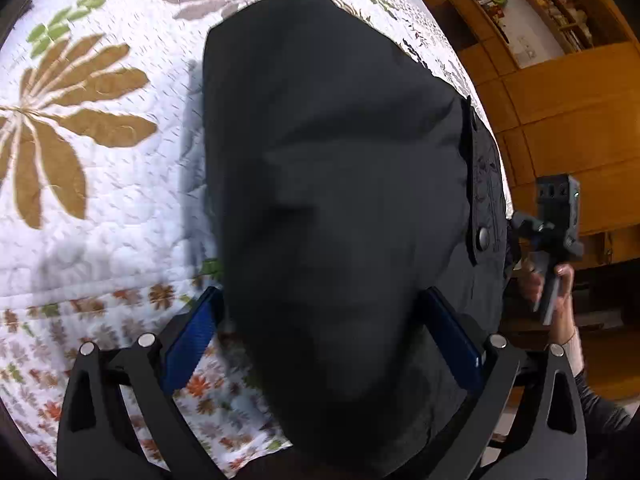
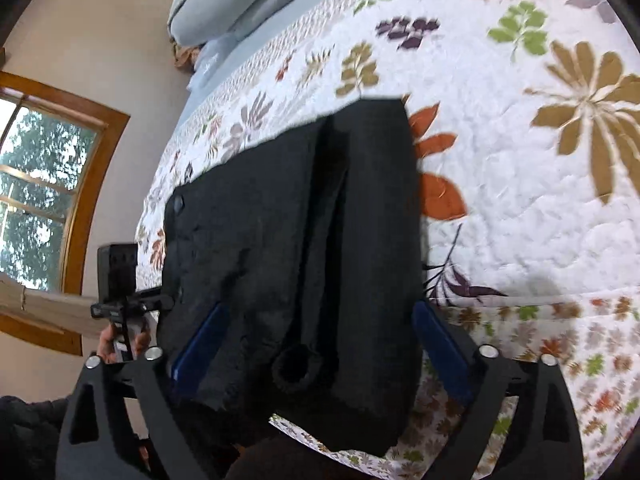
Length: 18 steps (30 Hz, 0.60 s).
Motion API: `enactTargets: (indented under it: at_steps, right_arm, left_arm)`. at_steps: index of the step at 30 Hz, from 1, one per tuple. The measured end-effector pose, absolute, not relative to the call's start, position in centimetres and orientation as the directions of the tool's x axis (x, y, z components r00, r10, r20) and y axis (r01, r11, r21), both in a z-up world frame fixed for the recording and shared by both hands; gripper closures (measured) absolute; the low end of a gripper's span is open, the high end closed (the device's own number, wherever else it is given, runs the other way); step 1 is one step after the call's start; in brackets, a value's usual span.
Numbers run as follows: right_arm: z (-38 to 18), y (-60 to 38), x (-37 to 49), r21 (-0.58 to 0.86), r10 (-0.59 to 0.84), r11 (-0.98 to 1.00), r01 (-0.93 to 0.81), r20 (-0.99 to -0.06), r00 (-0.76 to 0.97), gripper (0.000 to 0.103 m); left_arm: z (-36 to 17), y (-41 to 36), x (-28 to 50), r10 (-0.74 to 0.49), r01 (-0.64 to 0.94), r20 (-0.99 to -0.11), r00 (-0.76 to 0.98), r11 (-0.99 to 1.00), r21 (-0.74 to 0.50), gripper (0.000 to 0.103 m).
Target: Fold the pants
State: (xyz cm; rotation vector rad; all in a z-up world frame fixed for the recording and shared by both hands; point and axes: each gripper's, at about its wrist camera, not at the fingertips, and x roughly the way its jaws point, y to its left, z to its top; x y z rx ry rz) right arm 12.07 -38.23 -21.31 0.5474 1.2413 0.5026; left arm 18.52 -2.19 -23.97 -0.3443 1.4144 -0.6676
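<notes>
The black pants (image 2: 296, 248) lie folded into a thick slab on the floral quilt (image 2: 520, 184), close to the quilt's near edge, and everything here reads off that slab. Left of the pants, the left gripper (image 1: 320, 344) has its blue pads (image 1: 192, 332) spread wide on either side of the dark cloth, no squeeze showing, so it stands open with fabric between the jaws. Across the slab, the right gripper (image 2: 320, 340) is just as wide, pads clear of the cloth, nothing clamped. This fabric looks soft, floppy and fairly light, several layers deep, so I'd judge it will sag and slide apart unless pinched through every layer. The best hold seems to be the near corners of the pants, by the buttoned band (image 1: 482, 200), one corner per gripper. Room to work: left of the pants the quilt's edge drops away towards a window (image 2: 44, 184); right of and beyond the pants the quilt runs open and bare, good space for another fold.
</notes>
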Motion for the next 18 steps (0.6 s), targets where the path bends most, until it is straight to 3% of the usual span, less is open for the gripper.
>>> enactTargets:
  at_steps: [3, 5, 10, 13, 18]
  right_arm:
    - [-21.4, -37.2, 12.2, 0.612, 0.616, 0.785, -0.097, -0.752, 0.237, 0.005]
    - [-21.3, -36.5, 12.1, 0.573, 0.586, 0.81, -0.126, -0.777, 0.23, 0.012]
    - [-19.6, -35.1, 11.7, 0.525, 0.559, 0.829, -0.194, -0.795, 0.237, 0.049]
    - [-18.6, -34.0, 11.8, 0.503, 0.546, 0.837, -0.216, -0.799, 0.252, 0.058]
    - [-16.3, -32.7, 12.5, 0.492, 0.557, 0.828, -0.27, -0.78, 0.286, 0.064]
  left_arm:
    - [-24.3, -3.3, 18.7, -0.62, 0.228, -0.785, -0.007, 0.763, -0.605, 0.003]
    - [-24.4, -3.8, 18.7, -0.623, 0.228, -0.782, -0.009, 0.76, -0.608, 0.002]
    - [-24.4, -4.5, 18.6, -0.65, 0.244, -0.76, 0.009, 0.739, -0.629, 0.004]
    - [-24.5, -4.2, 18.5, -0.671, 0.242, -0.741, 0.022, 0.723, -0.647, 0.004]
    - [-24.7, -3.0, 18.6, -0.714, 0.205, -0.698, 0.045, 0.691, -0.693, 0.01]
